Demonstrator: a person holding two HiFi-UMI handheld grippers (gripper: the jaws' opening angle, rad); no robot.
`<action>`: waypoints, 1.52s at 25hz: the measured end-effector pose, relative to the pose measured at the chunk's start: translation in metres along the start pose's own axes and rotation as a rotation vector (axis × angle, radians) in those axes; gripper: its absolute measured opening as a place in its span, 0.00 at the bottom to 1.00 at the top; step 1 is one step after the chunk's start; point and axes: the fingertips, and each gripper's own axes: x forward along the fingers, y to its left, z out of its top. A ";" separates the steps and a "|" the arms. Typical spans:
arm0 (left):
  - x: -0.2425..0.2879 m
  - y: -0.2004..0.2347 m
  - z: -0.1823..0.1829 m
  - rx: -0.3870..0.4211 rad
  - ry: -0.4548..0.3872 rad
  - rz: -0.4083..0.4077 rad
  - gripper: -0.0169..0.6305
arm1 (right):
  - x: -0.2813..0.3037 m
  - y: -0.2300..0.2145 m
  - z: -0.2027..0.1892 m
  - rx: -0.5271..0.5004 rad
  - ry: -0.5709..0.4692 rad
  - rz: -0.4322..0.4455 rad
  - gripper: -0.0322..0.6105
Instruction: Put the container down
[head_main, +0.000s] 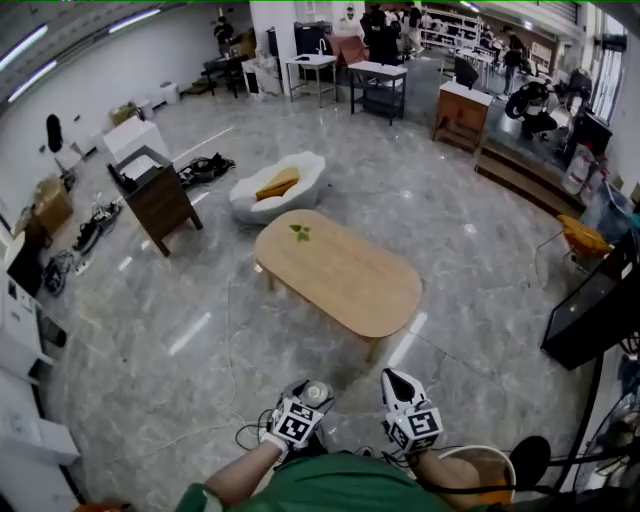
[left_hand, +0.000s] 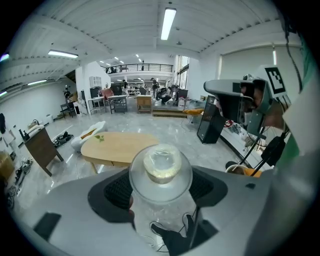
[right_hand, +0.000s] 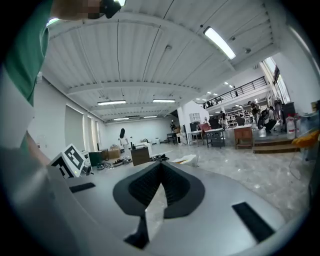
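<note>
Hand-held grippers: two, one in each of my hands, both low in the head view.
Left hand-held gripper (head_main: 308, 400): grasping the container, its two dark pads pressed to the clear sides; it points downward.
Right hand-held gripper (head_main: 397, 383): clenched, jaw tips together with nothing between them.
Container (left_hand: 161, 167): one, clear and round, held in the air over the floor in my left hand-held gripper, well apart from the surface.
Contents: one pale yellowish lump inside the container; I cannot tell what it is.
Surface (head_main: 350, 280): one oval wooden one ahead of me.
On the surface: one small green leafy thing (head_main: 300, 232) near its far end.
White seat (head_main: 278, 186): one, beyond the surface, with one yellow cushion lying in it.
Dark cabinet (head_main: 158, 200): one, to the left of the seat.
Marker cubes: two, one on the left (head_main: 293, 425) and one on the right (head_main: 415, 425).
Writing: only the black-and-white square patterns on the cubes; any other print is too small to read.
</note>
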 end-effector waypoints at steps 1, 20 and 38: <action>-0.001 0.010 0.001 0.000 -0.004 0.003 0.55 | 0.005 0.003 0.003 -0.007 -0.004 -0.006 0.07; -0.027 0.158 0.019 0.013 -0.052 -0.017 0.55 | 0.120 0.053 0.040 -0.077 0.032 -0.088 0.07; 0.059 0.254 0.086 -0.093 -0.019 0.107 0.55 | 0.284 -0.028 0.051 -0.021 0.027 0.114 0.07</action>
